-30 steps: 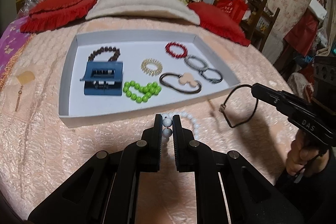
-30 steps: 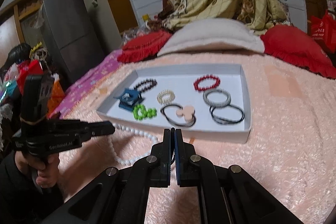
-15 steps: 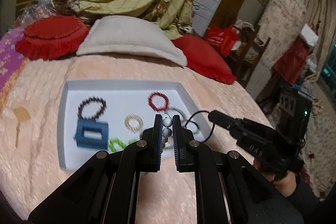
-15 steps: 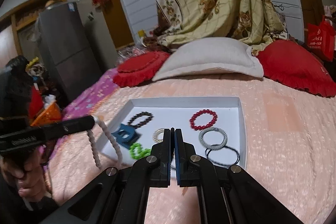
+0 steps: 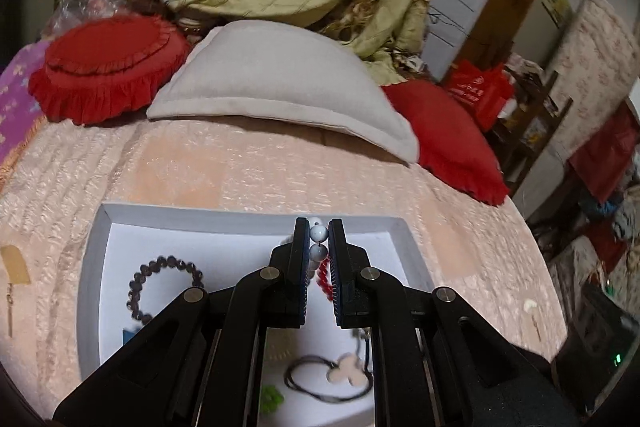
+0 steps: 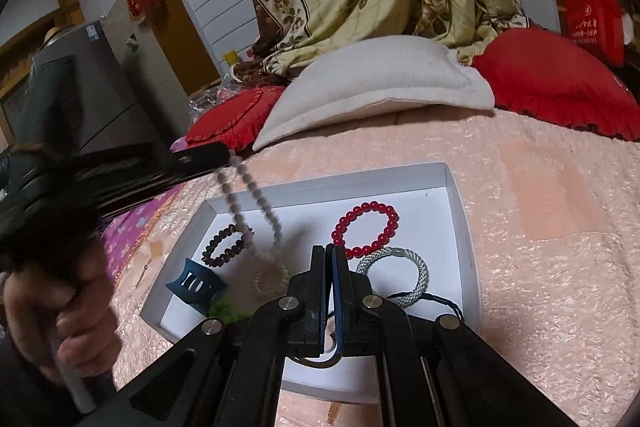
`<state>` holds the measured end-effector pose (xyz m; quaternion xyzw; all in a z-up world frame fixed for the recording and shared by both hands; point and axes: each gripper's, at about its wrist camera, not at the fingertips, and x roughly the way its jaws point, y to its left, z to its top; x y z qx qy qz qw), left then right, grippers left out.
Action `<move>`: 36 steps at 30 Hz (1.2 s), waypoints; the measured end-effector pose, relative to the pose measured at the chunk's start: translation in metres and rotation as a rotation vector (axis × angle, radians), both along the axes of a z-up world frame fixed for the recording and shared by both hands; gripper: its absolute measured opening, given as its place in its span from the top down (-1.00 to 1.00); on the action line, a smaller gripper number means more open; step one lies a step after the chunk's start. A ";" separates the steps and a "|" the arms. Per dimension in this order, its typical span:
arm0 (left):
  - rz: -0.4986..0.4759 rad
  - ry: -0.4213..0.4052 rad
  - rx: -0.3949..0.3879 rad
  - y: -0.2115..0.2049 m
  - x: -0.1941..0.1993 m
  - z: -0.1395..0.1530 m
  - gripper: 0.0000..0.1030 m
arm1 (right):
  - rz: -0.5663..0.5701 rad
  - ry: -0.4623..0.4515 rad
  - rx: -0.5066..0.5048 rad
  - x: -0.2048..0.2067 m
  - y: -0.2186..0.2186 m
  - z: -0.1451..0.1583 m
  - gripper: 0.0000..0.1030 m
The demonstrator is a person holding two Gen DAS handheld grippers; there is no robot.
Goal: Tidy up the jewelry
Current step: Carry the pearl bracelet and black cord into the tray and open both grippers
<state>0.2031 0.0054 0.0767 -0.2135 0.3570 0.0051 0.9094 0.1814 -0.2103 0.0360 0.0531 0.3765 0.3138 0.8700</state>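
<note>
The bedspread [image 5: 280, 167] is pink, rough-textured cloth, and the tray [image 6: 454, 187] looks like matt white cardboard. The red bracelet [image 6: 370, 227] has glossy smooth beads; the grey one [image 6: 416, 263] looks woven.

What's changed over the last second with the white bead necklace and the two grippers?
The left hand-held gripper, shut on the white bead necklace, lifted it off the pink bedspread and carried it over the white tray, where it now dangles. The right hand-held gripper moved in over the tray too, keeping its black cord. The bracelets in the tray stayed put.
</note>
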 end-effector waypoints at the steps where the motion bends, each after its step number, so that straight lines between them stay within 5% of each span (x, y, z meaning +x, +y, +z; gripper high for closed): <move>1: 0.017 0.010 0.011 0.004 0.002 -0.004 0.85 | 0.004 0.001 -0.003 0.000 0.000 0.000 0.95; 11: 0.141 0.190 0.064 0.043 0.000 -0.056 0.85 | 0.011 0.024 0.051 0.008 0.000 0.000 0.95; 22: 0.229 0.213 0.132 0.049 -0.058 -0.048 0.63 | 0.027 0.040 0.127 0.018 0.023 -0.003 0.95; 27: 0.309 0.185 0.086 0.047 -0.108 -0.042 0.56 | 0.010 0.087 0.199 0.030 0.037 -0.013 0.95; 36: 0.311 0.153 0.121 0.038 -0.118 -0.057 0.46 | -0.099 0.169 0.037 0.044 0.038 -0.041 0.95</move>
